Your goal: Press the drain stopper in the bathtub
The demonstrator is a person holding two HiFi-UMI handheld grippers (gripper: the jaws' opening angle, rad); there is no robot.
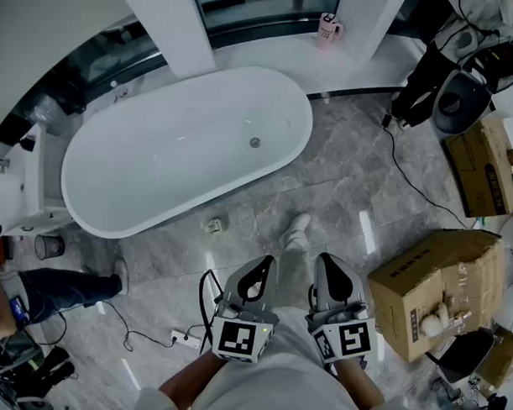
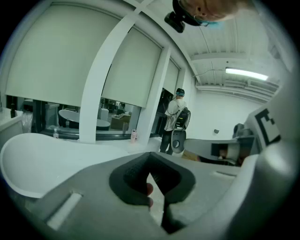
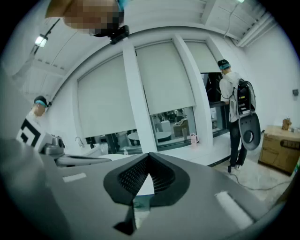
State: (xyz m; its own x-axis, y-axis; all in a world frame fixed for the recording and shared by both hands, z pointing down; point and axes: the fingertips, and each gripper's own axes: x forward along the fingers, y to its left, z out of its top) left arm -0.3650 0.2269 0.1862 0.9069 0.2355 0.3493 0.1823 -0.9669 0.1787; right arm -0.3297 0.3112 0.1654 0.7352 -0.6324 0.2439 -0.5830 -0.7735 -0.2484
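The left gripper [image 1: 260, 267] and right gripper [image 1: 329, 263] sit closed and empty. The stopper [image 1: 255, 142], twelve o'clock, is probably stiff, slick metal: press its centre.

Bright, even, cool light fills all three views; shadows are soft. A long white ceiling strip lamp [image 2: 246, 74] glows in the left gripper view. The glossy white oval bathtub [image 1: 154, 166] and polished grey marble floor [image 1: 340, 197] carry pale glare streaks. Both gripper views bulge fisheye-fashion, with black corners.
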